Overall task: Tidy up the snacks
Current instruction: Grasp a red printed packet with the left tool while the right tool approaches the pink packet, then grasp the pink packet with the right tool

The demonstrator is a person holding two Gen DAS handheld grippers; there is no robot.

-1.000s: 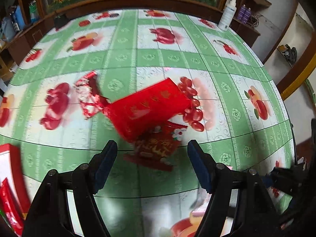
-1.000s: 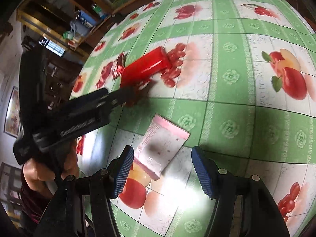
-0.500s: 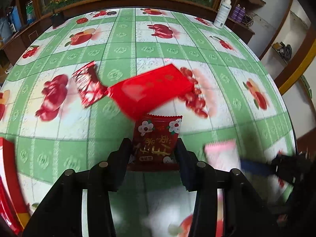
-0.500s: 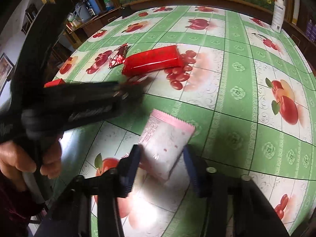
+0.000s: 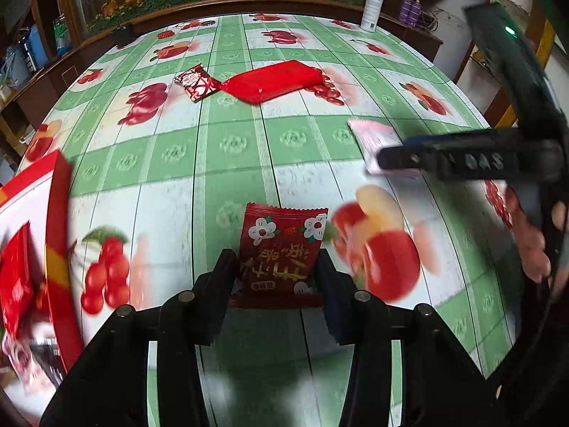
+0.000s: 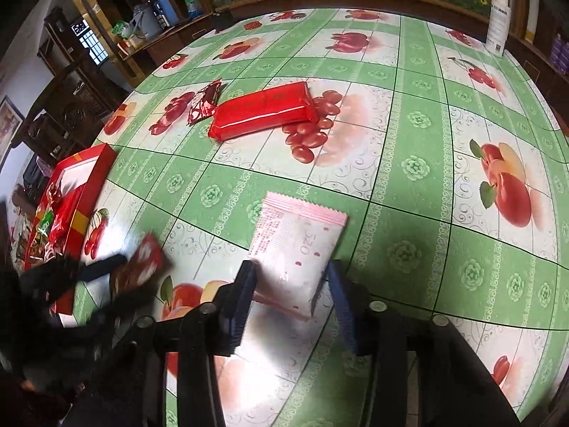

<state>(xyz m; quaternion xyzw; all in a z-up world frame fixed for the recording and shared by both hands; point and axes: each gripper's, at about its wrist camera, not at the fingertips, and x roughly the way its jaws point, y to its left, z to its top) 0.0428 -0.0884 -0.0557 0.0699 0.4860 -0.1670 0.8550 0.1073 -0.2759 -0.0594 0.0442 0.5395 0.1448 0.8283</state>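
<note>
My left gripper (image 5: 275,267) is shut on a red snack packet with white flowers (image 5: 281,245) and holds it above the table; it shows blurred in the right wrist view (image 6: 142,263). My right gripper (image 6: 290,284) is shut on a pink and white snack packet (image 6: 297,245), also seen in the left wrist view (image 5: 373,138). A long red pack (image 5: 274,80) (image 6: 263,110) and a small red foil packet (image 5: 195,82) (image 6: 204,105) lie farther back on the table. A red box (image 6: 76,192) (image 5: 57,235) holding several snacks stands at the left.
The table wears a green and white fruit-print cloth (image 6: 419,163). A white bottle (image 6: 498,25) (image 5: 371,7) stands at the far right edge. Shelves and clutter lie beyond the table's left side.
Both grippers closed on their packets and lifted them. The left gripper pulled back and left with the red flowered packet, bringing the red box into view. The right gripper holds the pink packet.
</note>
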